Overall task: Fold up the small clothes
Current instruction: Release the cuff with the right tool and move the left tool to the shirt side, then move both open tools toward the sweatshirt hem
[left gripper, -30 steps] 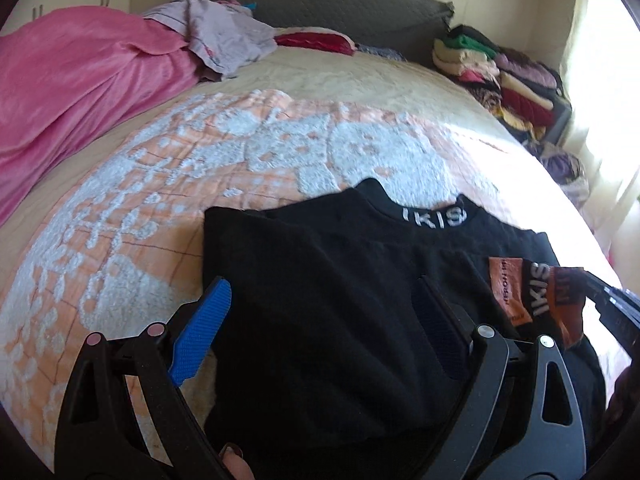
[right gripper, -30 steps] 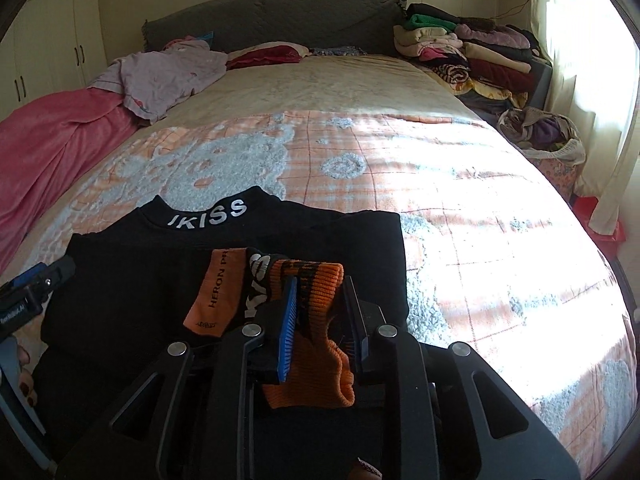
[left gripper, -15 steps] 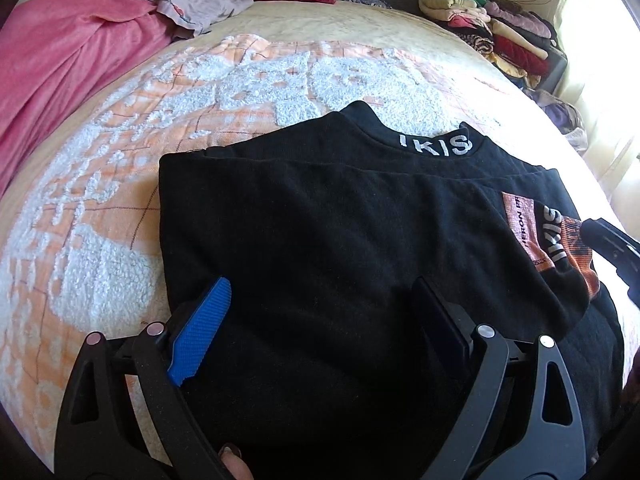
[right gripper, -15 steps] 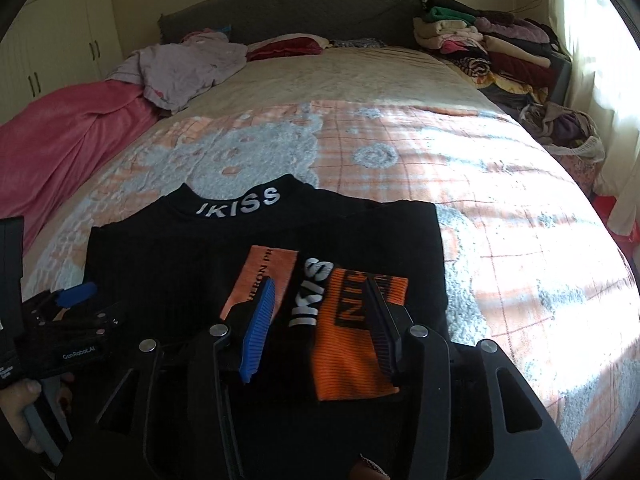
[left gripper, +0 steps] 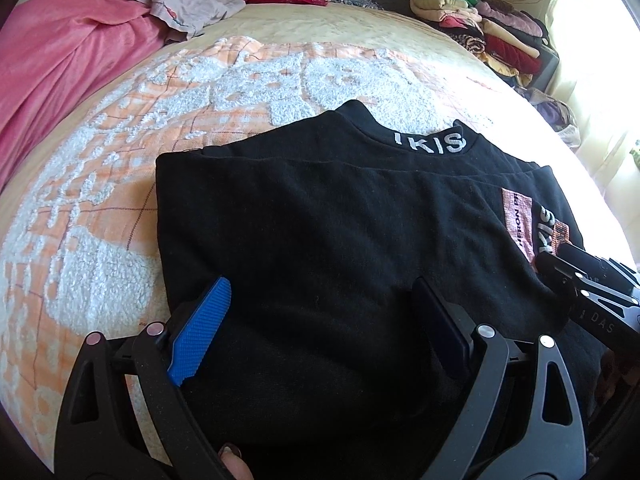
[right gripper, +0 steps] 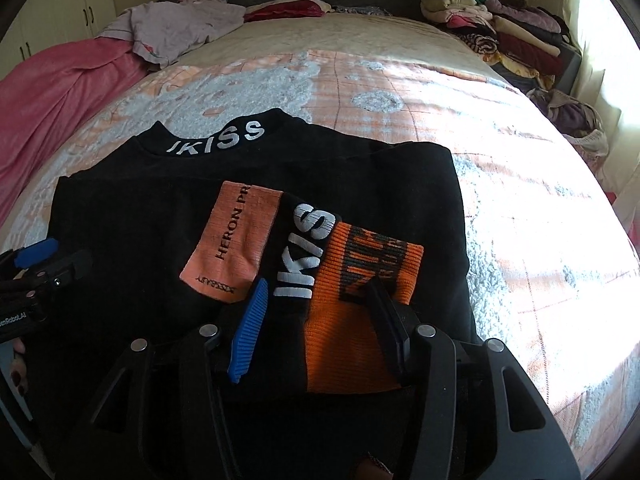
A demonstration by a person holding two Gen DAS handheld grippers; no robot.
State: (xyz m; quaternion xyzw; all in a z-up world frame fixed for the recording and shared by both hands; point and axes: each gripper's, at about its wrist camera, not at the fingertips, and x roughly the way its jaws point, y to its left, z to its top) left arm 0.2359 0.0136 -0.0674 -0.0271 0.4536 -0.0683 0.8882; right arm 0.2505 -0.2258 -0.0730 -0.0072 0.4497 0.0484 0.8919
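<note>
I get hard daylight from the window side at right, blowing out the bed edge there; fisheye bends my corners dark, and the centre stays sharp

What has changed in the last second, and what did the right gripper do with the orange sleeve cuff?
The right gripper was shut on the orange cuff a second ago; it has since opened and let the cuff go, so the sleeve now lies flat across the black top. The left gripper stayed open over the top's lower left part. The top itself kept its place on the bedspread.
</note>
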